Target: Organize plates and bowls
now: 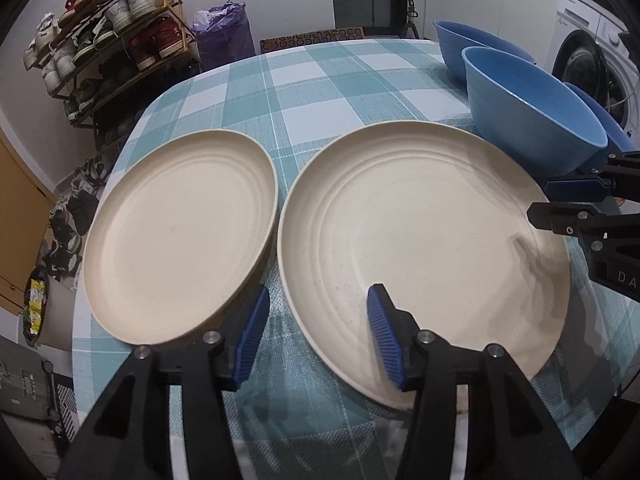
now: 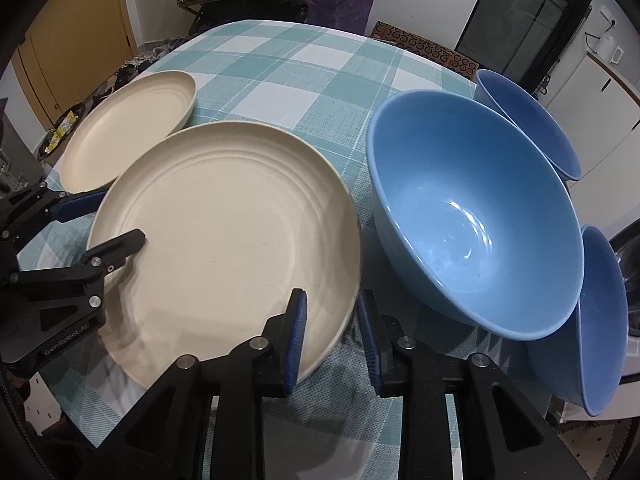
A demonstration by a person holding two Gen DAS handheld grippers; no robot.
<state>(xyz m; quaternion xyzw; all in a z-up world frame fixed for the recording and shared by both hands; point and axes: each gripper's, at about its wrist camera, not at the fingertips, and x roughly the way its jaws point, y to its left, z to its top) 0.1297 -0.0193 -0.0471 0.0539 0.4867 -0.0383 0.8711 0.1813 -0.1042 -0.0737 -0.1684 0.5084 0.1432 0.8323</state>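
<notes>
Two cream plates lie side by side on the checked tablecloth. The nearer plate (image 1: 424,248) (image 2: 228,240) is straddled at its rims by both grippers. My left gripper (image 1: 318,320) is open, one finger over this plate, the other between the plates. The far plate (image 1: 180,232) (image 2: 128,132) lies to the left. My right gripper (image 2: 332,328) is open, its jaws either side of the near plate's right rim; it also shows in the left wrist view (image 1: 560,200). A light blue bowl (image 2: 472,216) (image 1: 532,116) stands right of the plate.
Two darker blue bowls (image 2: 528,120) (image 2: 600,320) lie tilted behind and beside the light one, near the table's right edge. A shoe rack (image 1: 116,40) and a purple bag (image 1: 224,32) stand beyond the table (image 1: 320,80). A washing machine (image 1: 592,60) is at the right.
</notes>
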